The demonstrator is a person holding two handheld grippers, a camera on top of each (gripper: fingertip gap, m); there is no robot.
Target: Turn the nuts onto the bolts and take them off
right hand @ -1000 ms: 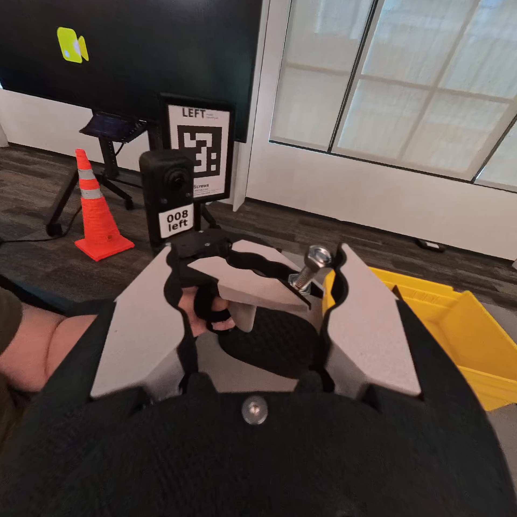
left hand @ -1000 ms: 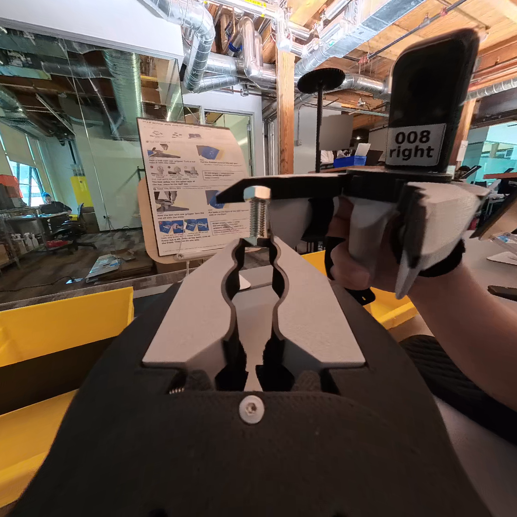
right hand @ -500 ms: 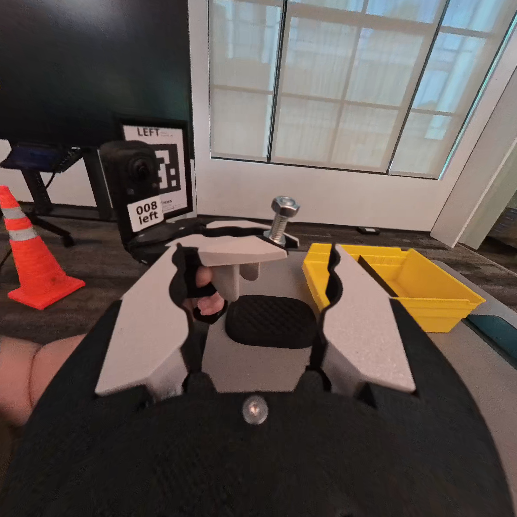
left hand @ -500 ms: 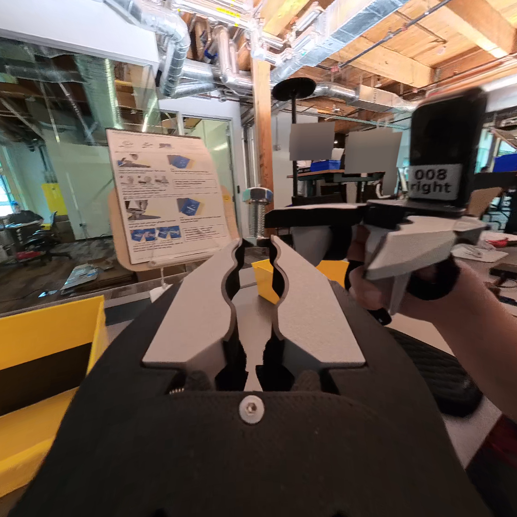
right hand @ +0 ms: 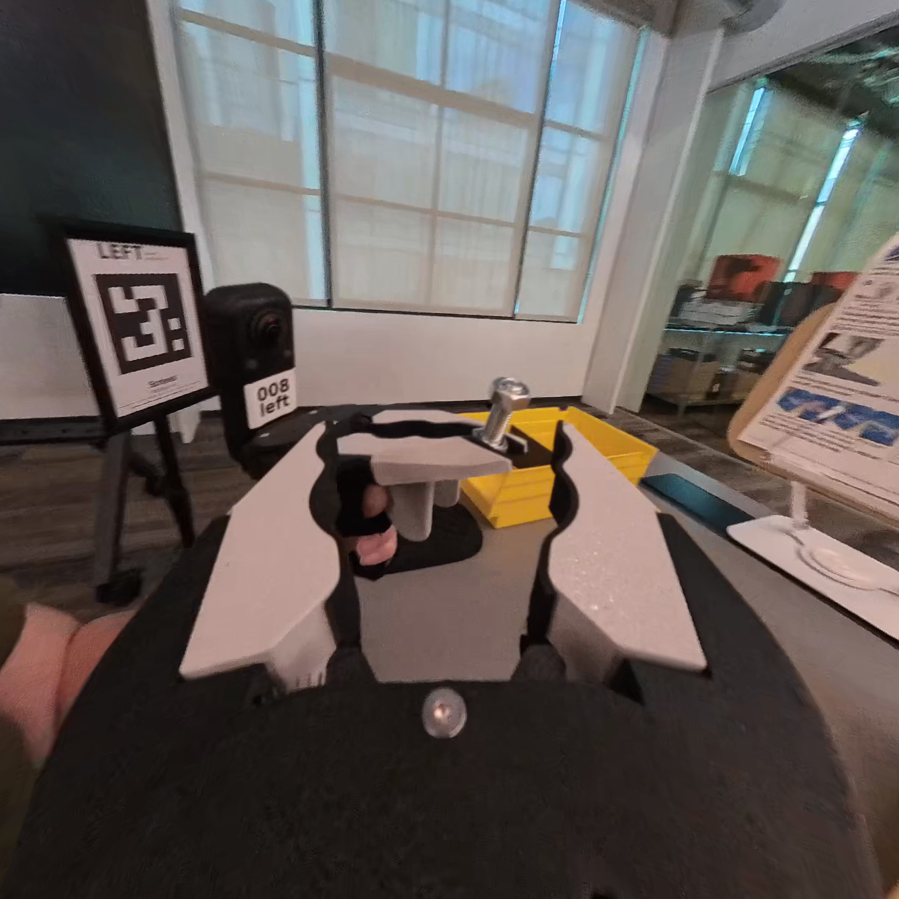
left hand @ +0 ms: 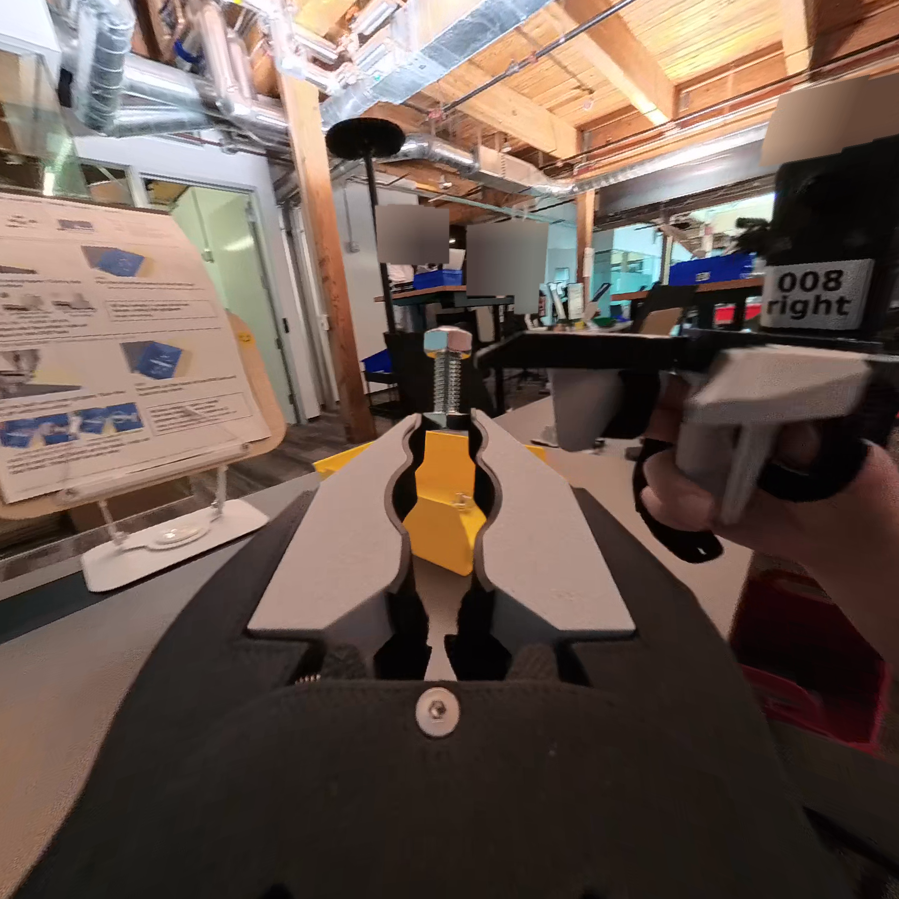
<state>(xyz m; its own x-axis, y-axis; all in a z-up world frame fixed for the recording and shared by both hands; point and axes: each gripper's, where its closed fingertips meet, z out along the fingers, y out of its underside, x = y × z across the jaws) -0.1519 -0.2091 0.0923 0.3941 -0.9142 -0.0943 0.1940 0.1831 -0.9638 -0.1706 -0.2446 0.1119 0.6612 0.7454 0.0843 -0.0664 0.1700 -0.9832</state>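
Note:
A silver bolt (left hand: 446, 384) stands upright, hex head up, with a nut (left hand: 445, 418) at its lower end. My left gripper (left hand: 445, 422) is shut on the nut at its fingertips. In the right wrist view the bolt (right hand: 503, 413) tilts slightly and rises from the left gripper's tips (right hand: 496, 445). My right gripper (right hand: 440, 433) is open and empty, its fingers spread wide, with the left gripper and bolt ahead of it. In the left wrist view the right gripper (left hand: 484, 357) comes in from the right, tips just right of the bolt head, not touching it.
A yellow bin (left hand: 438, 525) sits on the grey table behind the bolt; it also shows in the right wrist view (right hand: 603, 442). An instruction sheet on a stand (left hand: 112, 350) is at the left. A black pad (right hand: 438, 540) lies on the table. A marker sign on an easel (right hand: 138, 321) stands beyond.
The right gripper's fingers, at the bolt head a second ago, have drawn back to the right of it. Both views have swung; the left gripper keeps its hold.

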